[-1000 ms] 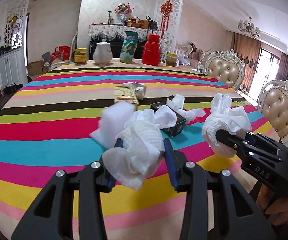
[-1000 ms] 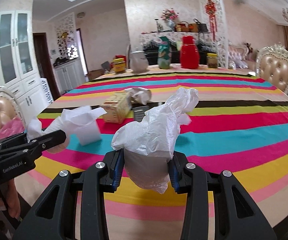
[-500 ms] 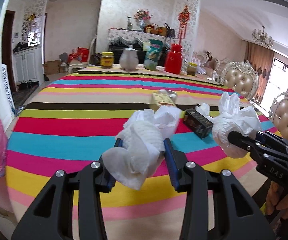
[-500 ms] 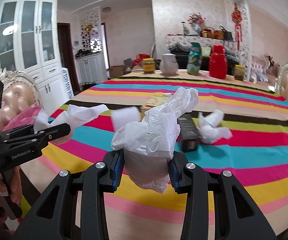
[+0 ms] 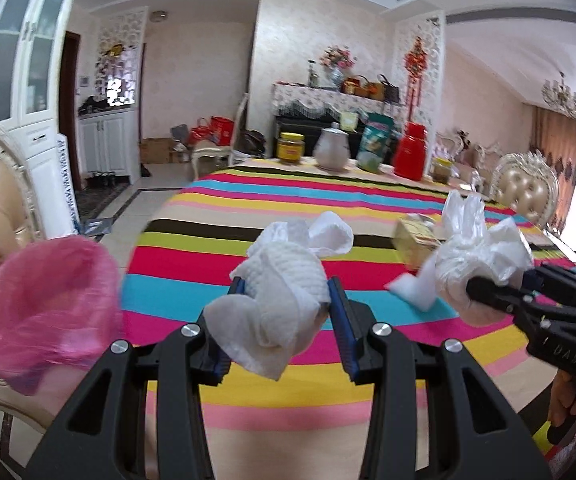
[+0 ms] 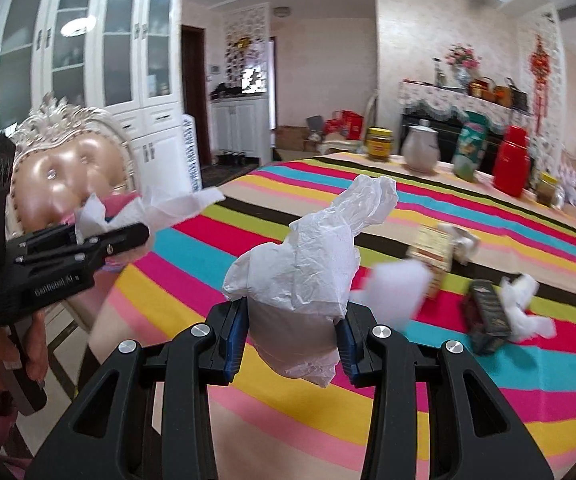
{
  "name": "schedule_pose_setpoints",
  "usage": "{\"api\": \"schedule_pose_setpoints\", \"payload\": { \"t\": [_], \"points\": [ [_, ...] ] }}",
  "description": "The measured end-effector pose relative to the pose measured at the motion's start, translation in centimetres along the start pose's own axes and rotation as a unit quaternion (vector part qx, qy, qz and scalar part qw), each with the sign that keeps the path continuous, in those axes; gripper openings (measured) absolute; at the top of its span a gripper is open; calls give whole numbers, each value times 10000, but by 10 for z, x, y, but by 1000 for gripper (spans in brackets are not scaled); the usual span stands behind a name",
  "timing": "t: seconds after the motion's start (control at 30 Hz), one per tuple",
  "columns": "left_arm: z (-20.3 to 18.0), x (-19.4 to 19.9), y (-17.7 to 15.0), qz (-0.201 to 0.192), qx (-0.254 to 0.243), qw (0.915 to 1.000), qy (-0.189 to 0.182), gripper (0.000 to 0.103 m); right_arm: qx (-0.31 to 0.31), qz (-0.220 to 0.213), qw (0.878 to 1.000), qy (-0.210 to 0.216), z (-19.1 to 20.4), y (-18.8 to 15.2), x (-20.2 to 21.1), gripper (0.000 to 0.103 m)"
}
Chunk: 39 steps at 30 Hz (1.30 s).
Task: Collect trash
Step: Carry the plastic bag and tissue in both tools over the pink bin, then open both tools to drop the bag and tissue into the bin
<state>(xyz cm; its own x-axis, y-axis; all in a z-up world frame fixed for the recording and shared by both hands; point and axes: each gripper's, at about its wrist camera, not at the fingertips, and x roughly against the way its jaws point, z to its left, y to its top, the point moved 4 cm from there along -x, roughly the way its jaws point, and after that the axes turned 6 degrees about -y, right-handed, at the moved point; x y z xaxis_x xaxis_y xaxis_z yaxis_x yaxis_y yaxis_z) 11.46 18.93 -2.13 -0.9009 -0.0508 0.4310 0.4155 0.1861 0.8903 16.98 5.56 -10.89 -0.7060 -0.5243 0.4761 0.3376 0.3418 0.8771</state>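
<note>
Here, a crumpled white paper towel wad (image 5: 284,288) sits pinched between the blue-padded fingers (image 5: 339,320) of the left gripper (image 5: 286,308), its loose ends spilling above and below the pads, held above the near edge of the worktop covered in a bright striped cloth (image 5: 248,208). A scrunched white plastic bag (image 6: 307,276) is clamped in the same way between the fingers (image 6: 235,328) of the right gripper (image 6: 291,330), its twisted top pointing up and away from the camera. In the left wrist view the right gripper shows at the right edge with the plastic bag bulging from its tips, and part of a hand (image 5: 563,404) grips its handle below; in the right wrist view the left gripper shows at the left with towel ends poking out, a hand (image 6: 4,356) under it. To the left of the worktop, beside a tufted chair with a carved pale frame (image 6: 68,176), stands a bin lined with a translucent pink plastic bag (image 5: 44,304), its mouth open upward. Further out on the cloth lie a white foam-like block (image 6: 399,288), blurred, a yellowish cardboard box (image 6: 431,248), a small black box (image 6: 487,316) and another crumpled white tissue (image 6: 527,312) just beside it. At the far edge stand a yellow-labelled jar (image 5: 291,147), a white ceramic pot (image 5: 333,150) and a red thermos (image 5: 411,152).
</note>
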Motion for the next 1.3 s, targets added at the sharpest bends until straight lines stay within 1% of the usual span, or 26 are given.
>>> {"api": "schedule_pose_setpoints", "payload": {
  "t": [0.17, 0.37, 0.5, 0.6, 0.7, 0.8, 0.97, 1.23, 1.3],
  "points": [
    [50, 32, 8, -250, 169, 9990, 326, 41, 273, 98, 9988, 390, 48, 13, -25, 38],
    [127, 74, 21, -475, 375, 9942, 887, 42, 727, -33, 9933, 901, 113, 41, -49, 38],
    [172, 88, 27, -503, 414, 9889, 1333, 42, 874, -134, 9878, 1283, 153, 63, -67, 38],
    [205, 93, 28, -446, 558, 9854, 1546, 42, 931, -185, 9834, 1549, 180, 79, -81, 38],
    [232, 87, 26, -325, 714, 9832, 1650, 42, 976, -226, 9785, 1805, 203, 92, -93, 38],
    [253, 84, 18, -212, 868, 9815, 1695, 42, 1022, -166, 9738, 2026, 229, 101, -109, 38],
    [273, 73, 6, -105, 1007, 9796, 1738, 42, 1145, -53, 9674, 2260, 260, 105, -132, 38],
    [290, 60, -3, -63, 1081, 9783, 1766, 42, 1297, -121, 9586, 2534, 280, 104, -147, 40],
    [293, 58, -5, -48, 1123, 9778, 1766, 43, 1296, -85, 9557, 2643, 285, 103, -152, 45]
  ]
}}
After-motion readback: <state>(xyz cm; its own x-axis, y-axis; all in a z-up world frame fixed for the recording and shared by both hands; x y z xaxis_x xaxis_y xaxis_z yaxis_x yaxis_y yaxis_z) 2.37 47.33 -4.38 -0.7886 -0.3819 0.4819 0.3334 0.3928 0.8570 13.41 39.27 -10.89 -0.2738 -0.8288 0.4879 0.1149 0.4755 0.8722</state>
